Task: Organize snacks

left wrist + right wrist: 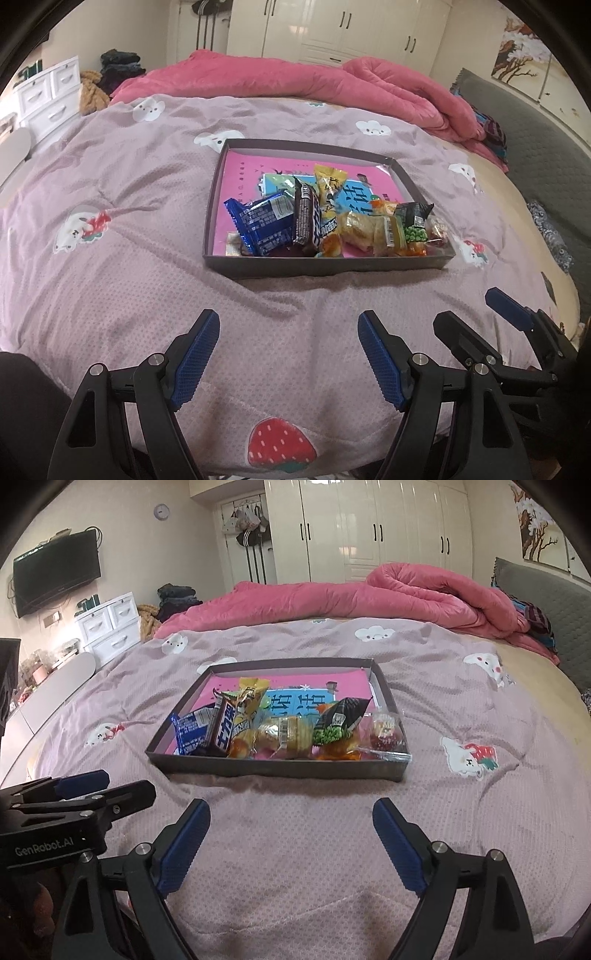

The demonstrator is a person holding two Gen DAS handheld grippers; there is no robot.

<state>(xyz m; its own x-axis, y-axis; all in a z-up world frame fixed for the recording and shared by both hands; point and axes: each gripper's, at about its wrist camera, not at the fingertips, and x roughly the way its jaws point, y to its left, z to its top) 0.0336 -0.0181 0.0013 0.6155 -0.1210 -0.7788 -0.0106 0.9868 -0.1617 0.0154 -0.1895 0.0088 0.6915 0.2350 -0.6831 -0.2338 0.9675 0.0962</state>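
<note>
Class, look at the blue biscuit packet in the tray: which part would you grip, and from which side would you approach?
Probably grip the blue biscuit packet across its raised upper end, coming from above. It leans on the chocolate bar at the left of the snack pile, close behind the tray front wall, so a level approach looks blocked. Its crimped top edge stands clear, and both sets of jaws are open and empty.

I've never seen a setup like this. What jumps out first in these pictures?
A shallow dark tray in the middle of the bed, with bright snack packets heaped at its near edge. In front of it, two open grippers with blue pads, left and right, both empty. Behind, a rumpled pink quilt.
</note>
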